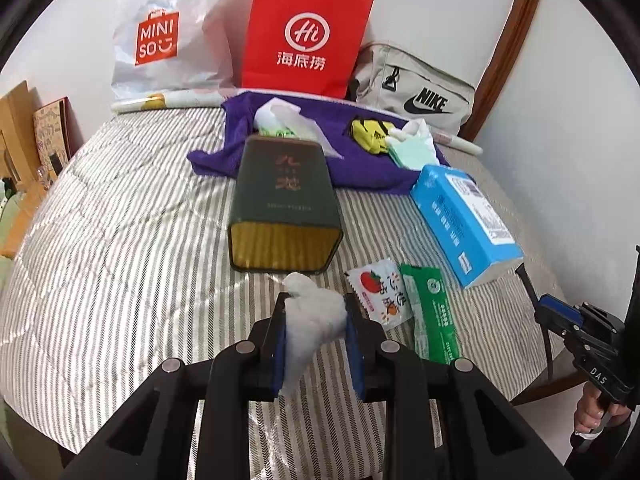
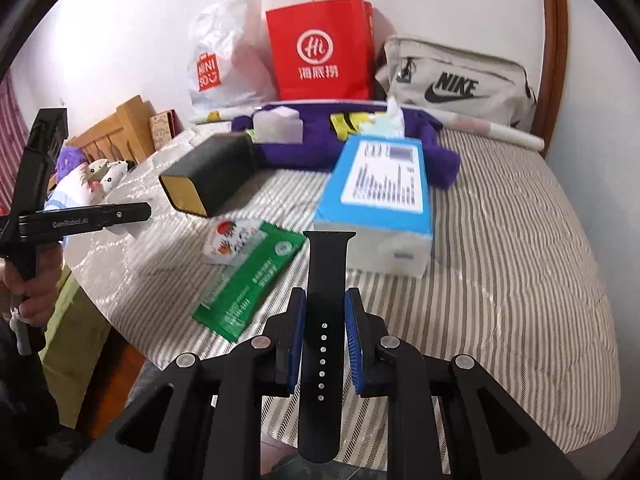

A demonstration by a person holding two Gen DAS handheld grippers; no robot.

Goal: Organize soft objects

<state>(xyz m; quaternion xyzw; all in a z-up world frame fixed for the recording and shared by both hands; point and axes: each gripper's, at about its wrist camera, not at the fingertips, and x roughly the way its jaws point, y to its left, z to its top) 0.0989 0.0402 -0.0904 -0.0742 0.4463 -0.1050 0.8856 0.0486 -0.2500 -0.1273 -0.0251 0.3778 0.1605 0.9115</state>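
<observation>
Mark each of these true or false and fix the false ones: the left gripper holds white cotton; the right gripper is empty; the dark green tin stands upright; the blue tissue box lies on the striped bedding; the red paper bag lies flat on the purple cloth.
1. The left gripper holds a white cotton wad. True.
2. The right gripper is empty. False: it is shut on a black watch strap.
3. The dark green tin stands upright. False: it lies on its side, gold end toward the camera.
4. The blue tissue box lies on the striped bedding. True.
5. The red paper bag lies flat on the purple cloth. False: it stands upright behind it, against the wall.
</observation>
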